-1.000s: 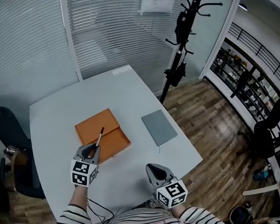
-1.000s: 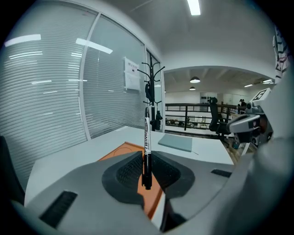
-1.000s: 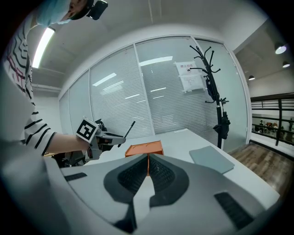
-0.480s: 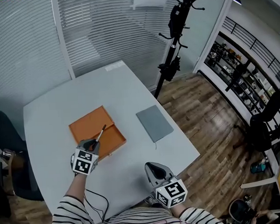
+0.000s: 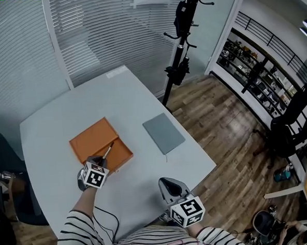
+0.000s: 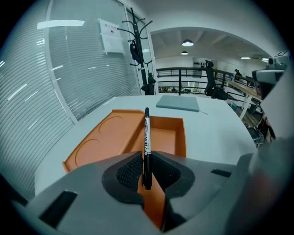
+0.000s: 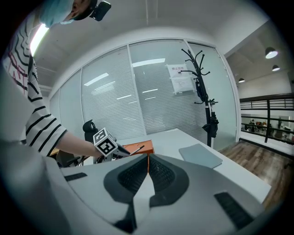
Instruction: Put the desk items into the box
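An open orange box [image 5: 98,143] lies on the white table [image 5: 59,115], its lid spread flat to the far left. My left gripper [image 5: 98,161] is shut on a black pen [image 6: 147,137] that points out over the box's tray [image 6: 167,140]. The pen [image 5: 107,151] hangs above the tray's near edge. My right gripper [image 5: 168,188] stays shut with nothing in it, low by the table's near edge, well right of the box. A grey notebook [image 5: 163,133] lies flat to the right of the box.
A black coat stand [image 5: 177,45] rises past the table's far right corner. Slatted glass walls stand behind the table. Dark chairs [image 5: 8,201] sit at the left, and wooden floor [image 5: 232,135] lies to the right. In the right gripper view the person's striped sleeve [image 7: 41,128] reaches toward the box.
My left gripper has carried the pen a little toward the box, so its tip now hangs over the tray. The right gripper has held its place.
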The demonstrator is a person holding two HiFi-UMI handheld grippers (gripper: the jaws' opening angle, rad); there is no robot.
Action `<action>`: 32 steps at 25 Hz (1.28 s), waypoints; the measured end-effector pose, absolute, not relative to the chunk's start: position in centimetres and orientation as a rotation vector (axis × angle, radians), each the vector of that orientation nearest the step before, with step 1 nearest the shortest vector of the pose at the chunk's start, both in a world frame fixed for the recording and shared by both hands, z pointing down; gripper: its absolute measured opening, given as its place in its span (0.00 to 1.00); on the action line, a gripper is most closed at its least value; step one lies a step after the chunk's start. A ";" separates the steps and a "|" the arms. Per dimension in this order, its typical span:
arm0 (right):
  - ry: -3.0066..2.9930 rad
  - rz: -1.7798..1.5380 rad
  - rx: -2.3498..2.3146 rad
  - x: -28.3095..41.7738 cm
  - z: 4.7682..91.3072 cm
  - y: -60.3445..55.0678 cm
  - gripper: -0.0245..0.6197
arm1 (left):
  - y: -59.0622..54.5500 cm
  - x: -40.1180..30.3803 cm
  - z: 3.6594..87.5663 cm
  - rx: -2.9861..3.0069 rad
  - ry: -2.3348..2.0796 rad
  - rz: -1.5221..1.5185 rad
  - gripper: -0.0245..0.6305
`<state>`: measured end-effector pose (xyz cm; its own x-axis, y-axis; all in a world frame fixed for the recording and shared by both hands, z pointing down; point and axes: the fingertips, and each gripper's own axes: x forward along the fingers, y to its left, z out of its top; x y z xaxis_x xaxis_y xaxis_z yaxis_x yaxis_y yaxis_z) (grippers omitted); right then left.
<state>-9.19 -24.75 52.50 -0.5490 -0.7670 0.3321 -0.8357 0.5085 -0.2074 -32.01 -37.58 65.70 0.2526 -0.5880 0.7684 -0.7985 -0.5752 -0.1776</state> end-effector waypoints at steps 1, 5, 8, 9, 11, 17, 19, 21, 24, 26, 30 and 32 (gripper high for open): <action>-2.550 0.516 1.378 -9.1 52.6 -24.8 0.08 | -37.7 -32.0 66.1 2.265 -1.285 1.257 0.15; -2.541 0.529 1.391 -8.7 52.9 -24.8 0.08 | -37.8 -32.2 67.8 2.206 -1.259 1.378 0.15; -2.537 0.533 1.401 -8.4 53.0 -24.9 0.08 | -37.8 -32.5 68.9 2.153 -1.244 1.443 0.15; -2.535 0.534 1.405 -8.2 53.1 -24.9 0.08 | -37.7 -32.6 69.3 2.135 -1.240 1.459 0.15; -2.529 0.533 1.411 -8.1 53.2 -24.9 0.08 | -37.6 -32.7 69.9 2.105 -1.228 1.484 0.15; -2.521 0.541 1.409 -7.7 53.3 -25.0 0.08 | -37.8 -32.8 70.8 2.051 -1.222 1.501 0.15; -2.520 0.546 1.410 -7.7 53.4 -25.1 0.08 | -38.0 -32.8 71.1 2.032 -1.221 1.513 0.15; -2.520 0.548 1.410 -7.7 53.4 -25.2 0.08 | -38.1 -32.9 71.3 2.008 -1.219 1.528 0.15; -2.522 0.549 1.411 -7.6 53.3 -25.2 0.08 | -38.0 -33.0 71.5 1.980 -1.210 1.557 0.15; -2.520 0.549 1.416 -7.4 53.2 -25.2 0.08 | -37.9 -33.1 71.6 1.970 -1.203 1.570 0.15; -2.514 0.546 1.425 -7.1 53.4 -25.3 0.08 | -37.9 -33.0 72.3 1.963 -1.188 1.615 0.15; -2.512 0.546 1.429 -6.9 53.5 -25.1 0.08 | -37.8 -33.0 72.6 1.954 -1.179 1.644 0.15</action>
